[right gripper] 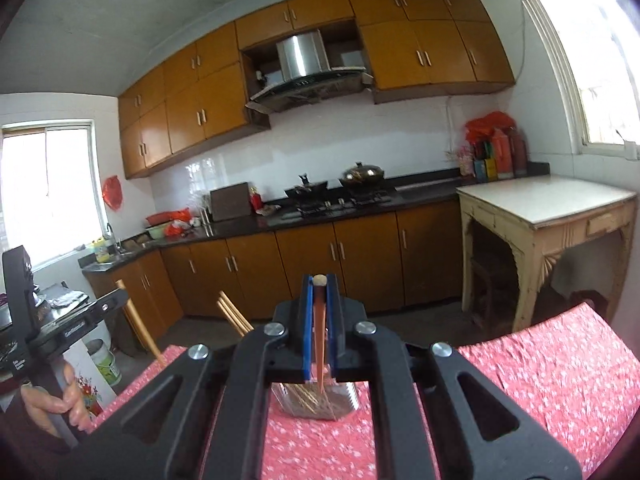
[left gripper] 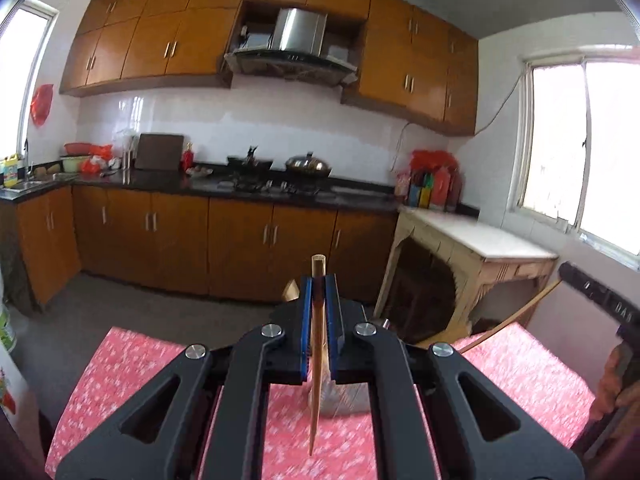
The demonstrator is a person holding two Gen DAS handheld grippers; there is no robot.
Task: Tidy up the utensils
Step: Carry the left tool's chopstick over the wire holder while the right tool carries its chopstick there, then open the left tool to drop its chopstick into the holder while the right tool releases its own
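Observation:
My left gripper (left gripper: 319, 280) is shut on a wooden chopstick (left gripper: 317, 344) that stands nearly upright, its thin tip above the red floral tablecloth (left gripper: 120, 372). A clear utensil holder (left gripper: 344, 400) sits on the cloth behind it, mostly hidden by the jaws. My right gripper (right gripper: 319, 280) is shut on another chopstick (right gripper: 320, 344), its tip over the clear holder (right gripper: 316, 404) that holds several chopsticks. In the right wrist view more chopsticks (right gripper: 234, 316) stick up at the left, and the left gripper's body (right gripper: 72, 320) shows at far left.
A cream side table (right gripper: 560, 204) stands at the right by the window. Kitchen counter with stove and wok (left gripper: 308, 166) runs along the far wall. The other gripper's body (left gripper: 600, 300) is at the right edge of the left wrist view.

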